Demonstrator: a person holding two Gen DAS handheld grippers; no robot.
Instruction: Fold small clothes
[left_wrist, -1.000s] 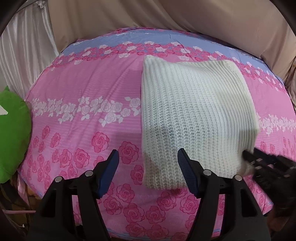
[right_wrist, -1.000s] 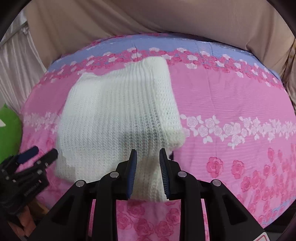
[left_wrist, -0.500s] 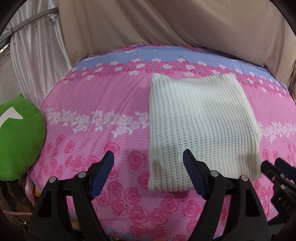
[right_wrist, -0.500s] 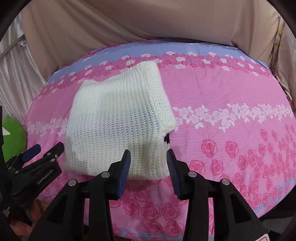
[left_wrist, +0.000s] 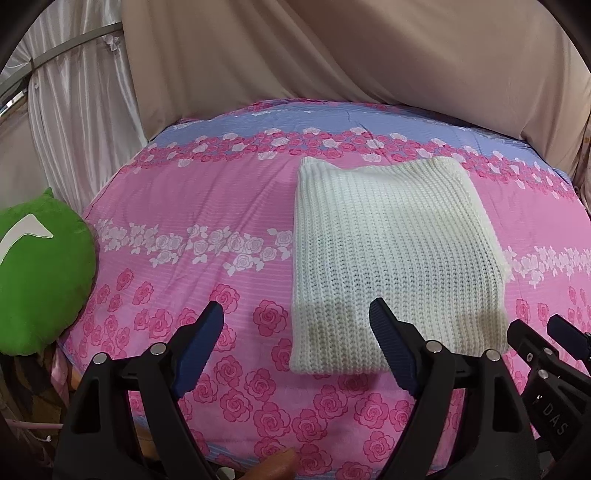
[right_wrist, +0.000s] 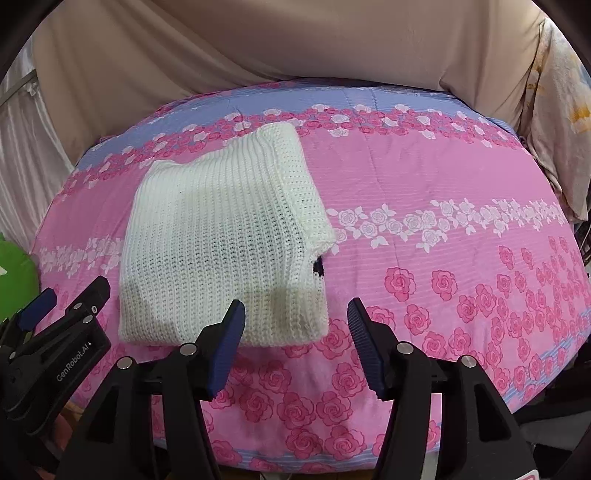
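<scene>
A white knitted garment (left_wrist: 391, 258) lies folded into a flat rectangle on the pink rose-patterned bed cover (left_wrist: 207, 206); it also shows in the right wrist view (right_wrist: 221, 236). My left gripper (left_wrist: 297, 314) is open and empty, held back from the garment's near left edge. My right gripper (right_wrist: 295, 310) is open and empty, just short of the garment's near right corner. A small dark patch (right_wrist: 318, 267) peeks out at the garment's right edge. The right gripper also shows in the left wrist view (left_wrist: 546, 339), and the left gripper in the right wrist view (right_wrist: 70, 295).
A green cushion (left_wrist: 37, 273) sits at the bed's left edge. Beige drapes (left_wrist: 369, 51) hang behind the bed and white curtains (left_wrist: 74, 110) at the left. A pale floral cloth (right_wrist: 557, 110) hangs at the right. The bed's front edge (right_wrist: 332, 454) is close below the grippers.
Both grippers have pulled back from the garment toward the bed's front edge. The right gripper's jaws have widened from nearly closed to open. The garment lies still.
</scene>
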